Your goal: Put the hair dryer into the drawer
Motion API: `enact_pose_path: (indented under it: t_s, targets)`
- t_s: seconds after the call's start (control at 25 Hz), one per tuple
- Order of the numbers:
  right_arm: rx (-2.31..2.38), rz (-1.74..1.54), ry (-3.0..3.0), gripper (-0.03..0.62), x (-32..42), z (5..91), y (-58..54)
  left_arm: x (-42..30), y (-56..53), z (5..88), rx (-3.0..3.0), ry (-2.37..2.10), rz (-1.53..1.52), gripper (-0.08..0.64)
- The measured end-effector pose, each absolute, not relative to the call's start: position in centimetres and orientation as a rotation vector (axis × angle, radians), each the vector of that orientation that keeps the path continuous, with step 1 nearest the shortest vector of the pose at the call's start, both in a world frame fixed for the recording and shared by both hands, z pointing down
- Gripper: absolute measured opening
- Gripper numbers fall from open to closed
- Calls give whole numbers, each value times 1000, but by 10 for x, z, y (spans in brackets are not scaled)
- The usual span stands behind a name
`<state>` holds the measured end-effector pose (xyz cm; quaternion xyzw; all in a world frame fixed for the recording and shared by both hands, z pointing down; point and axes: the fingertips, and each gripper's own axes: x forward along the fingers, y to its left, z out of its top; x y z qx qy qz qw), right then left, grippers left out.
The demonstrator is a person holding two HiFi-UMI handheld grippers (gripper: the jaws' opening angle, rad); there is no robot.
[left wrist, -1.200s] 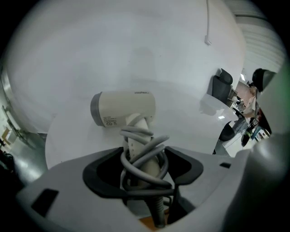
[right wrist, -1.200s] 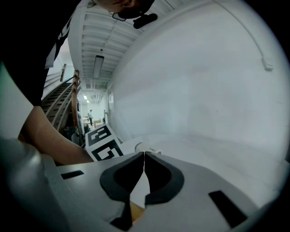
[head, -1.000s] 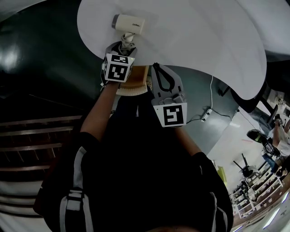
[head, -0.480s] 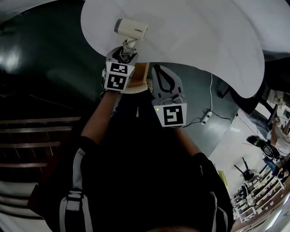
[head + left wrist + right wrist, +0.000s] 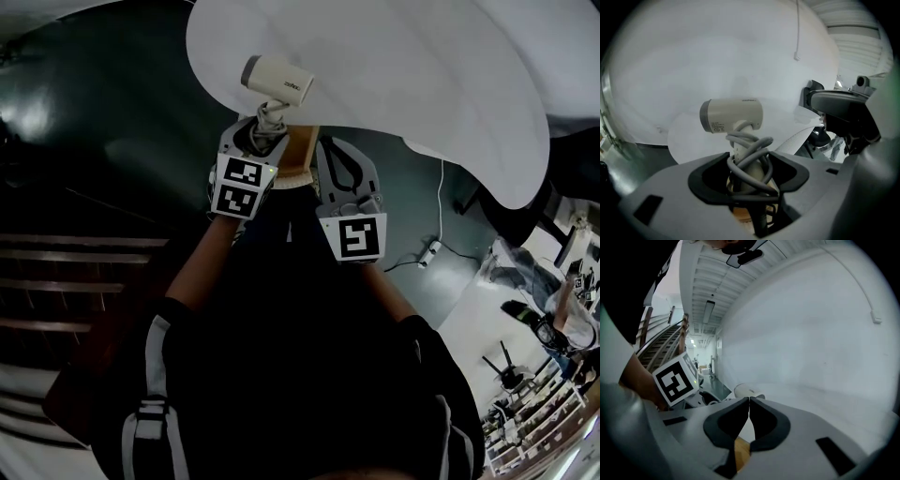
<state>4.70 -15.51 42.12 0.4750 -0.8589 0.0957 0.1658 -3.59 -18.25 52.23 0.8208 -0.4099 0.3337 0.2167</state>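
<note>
Left gripper [image 5: 748, 174] gripping, right gripper [image 5: 749, 403] closed empty

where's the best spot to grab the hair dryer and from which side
The hair dryer's handle, from its butt end, as the left gripper does now: jaws closed on either side of the slim handle, over the wrapped cord. The barrel sits crosswise on top, wide and round, likely a poorer grip.

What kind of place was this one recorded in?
Probably a large workshop or lab hall: glossy dark green floor, crowded storage racks at the edge, and a ribbed white ceiling with a strip light.
</note>
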Motion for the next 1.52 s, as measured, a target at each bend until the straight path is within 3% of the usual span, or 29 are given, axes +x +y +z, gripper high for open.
enact_pose_path:
  t_s: [0.56,1.52]
  targets:
    - [1277,273,-2473,26,30,432,-139,-55,-119,523,2277,-1131,948,261]
    - [1177,353,-2439,26,19,478,-120,-84,-55,610,2138,-1011,1135,261]
